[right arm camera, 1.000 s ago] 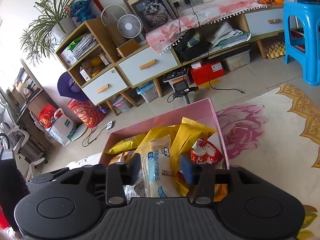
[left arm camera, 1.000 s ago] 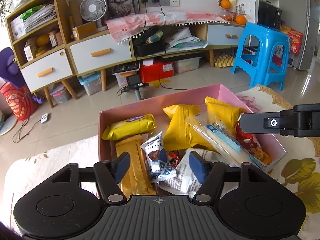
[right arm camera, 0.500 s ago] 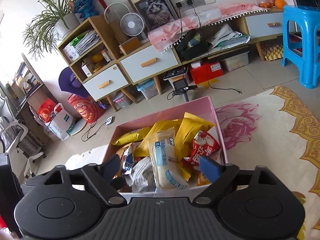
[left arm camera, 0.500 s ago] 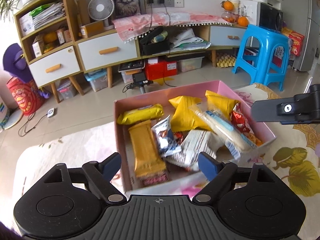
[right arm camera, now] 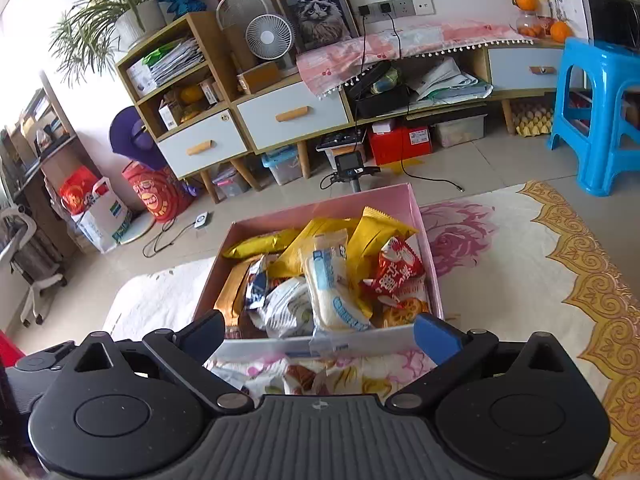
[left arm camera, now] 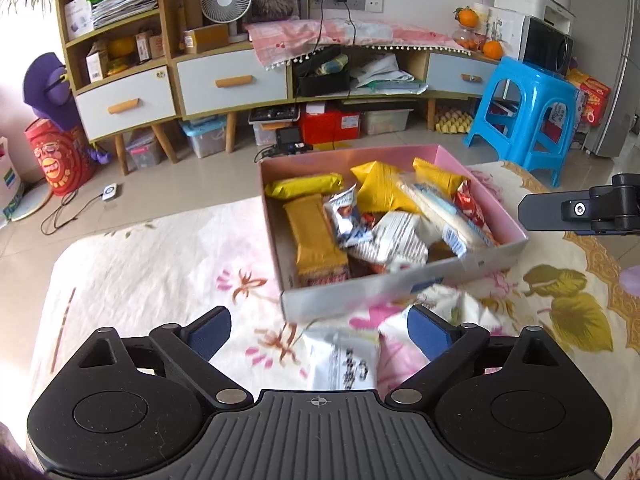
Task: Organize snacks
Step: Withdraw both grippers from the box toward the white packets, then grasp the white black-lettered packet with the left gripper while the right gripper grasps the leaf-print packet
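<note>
A pink box (left arm camera: pixel 400 292) on the flowered tablecloth holds several snack packets: yellow ones (left arm camera: pixel 316 236), a white bun pack (left arm camera: pixel 440 212) and a red one (right arm camera: pixel 396 272). It also shows in the right wrist view (right arm camera: pixel 340 344). My left gripper (left arm camera: pixel 318 334) is open and empty, held back from the box's near wall, above a white packet (left arm camera: pixel 344 360) lying loose on the cloth. My right gripper (right arm camera: pixel 316 336) is open and empty, just short of the box's near wall. A loose packet (right arm camera: pixel 304 378) lies on the cloth under it. The right gripper's arm (left arm camera: pixel 580 210) shows at the left view's right edge.
Flowered cloth (left arm camera: pixel 152 272) spreads left of the box, a gold-patterned cloth (right arm camera: pixel 540 280) to its right. Beyond the table edge stand a low cabinet with drawers (left arm camera: pixel 232 84), a blue stool (left arm camera: pixel 528 120) and floor clutter.
Both grippers have pulled back out of the box and opened wider. The right gripper let go of the white bun pack, which now lies in the box.
</note>
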The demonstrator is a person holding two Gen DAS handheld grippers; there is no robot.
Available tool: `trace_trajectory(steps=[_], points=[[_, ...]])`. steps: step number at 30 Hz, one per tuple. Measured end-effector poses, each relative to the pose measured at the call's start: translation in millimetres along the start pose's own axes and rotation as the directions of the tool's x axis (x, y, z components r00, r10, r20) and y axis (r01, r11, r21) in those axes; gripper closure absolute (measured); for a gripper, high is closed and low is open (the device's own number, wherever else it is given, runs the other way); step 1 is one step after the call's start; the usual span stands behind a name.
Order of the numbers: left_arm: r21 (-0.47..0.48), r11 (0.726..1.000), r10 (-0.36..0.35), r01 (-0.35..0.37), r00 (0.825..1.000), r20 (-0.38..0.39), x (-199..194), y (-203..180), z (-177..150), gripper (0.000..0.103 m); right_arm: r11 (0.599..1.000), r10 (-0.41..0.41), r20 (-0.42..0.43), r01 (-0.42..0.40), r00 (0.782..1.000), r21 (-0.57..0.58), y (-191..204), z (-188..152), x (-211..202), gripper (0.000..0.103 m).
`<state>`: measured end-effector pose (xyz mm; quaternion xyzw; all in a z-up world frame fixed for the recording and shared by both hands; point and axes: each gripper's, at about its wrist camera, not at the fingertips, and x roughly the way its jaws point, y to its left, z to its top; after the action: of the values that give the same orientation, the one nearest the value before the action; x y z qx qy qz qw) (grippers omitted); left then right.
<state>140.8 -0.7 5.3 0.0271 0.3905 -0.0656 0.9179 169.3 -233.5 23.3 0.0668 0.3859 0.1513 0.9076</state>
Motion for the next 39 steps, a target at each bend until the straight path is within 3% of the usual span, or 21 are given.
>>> trace_trajectory(steps=[14, 18, 23, 30, 39], points=[[-0.086, 0.996, 0.021, -0.023, 0.999, -0.025, -13.5, 16.9, -43.1, 0.005, 0.999, -0.023, -0.009, 0.023, 1.000, -0.046, 10.1, -37.1, -4.8, 0.008], [-0.126, 0.992, 0.018, -0.021, 1.000, -0.026, -11.1, 21.2, -51.3, 0.005, 0.994, -0.065, -0.014, 0.064, 0.998, -0.089, 14.3, -46.3, -3.8, 0.008], [-0.123, 0.992, 0.003, -0.006, 1.000, -0.024, -4.2, 15.7, -59.4, 0.005, 0.990, -0.077, 0.025, 0.080, 0.997, -0.116, 16.5, -50.7, -9.0, 0.008], [-0.084, 0.996, -0.010, 0.015, 0.998, 0.060, 4.7, 7.2, -67.1, 0.005, 0.978, -0.074, 0.052, 0.082, 0.996, -0.189, 15.6, -62.8, -3.5, 0.008], [-0.012, 0.999, -0.052, 0.053, 0.998, 0.047, 24.7, -5.2, -72.8, 0.006, 0.991, -0.059, 0.048, 0.064, 0.997, -0.115, 4.0, -62.4, 10.3, 0.008]])
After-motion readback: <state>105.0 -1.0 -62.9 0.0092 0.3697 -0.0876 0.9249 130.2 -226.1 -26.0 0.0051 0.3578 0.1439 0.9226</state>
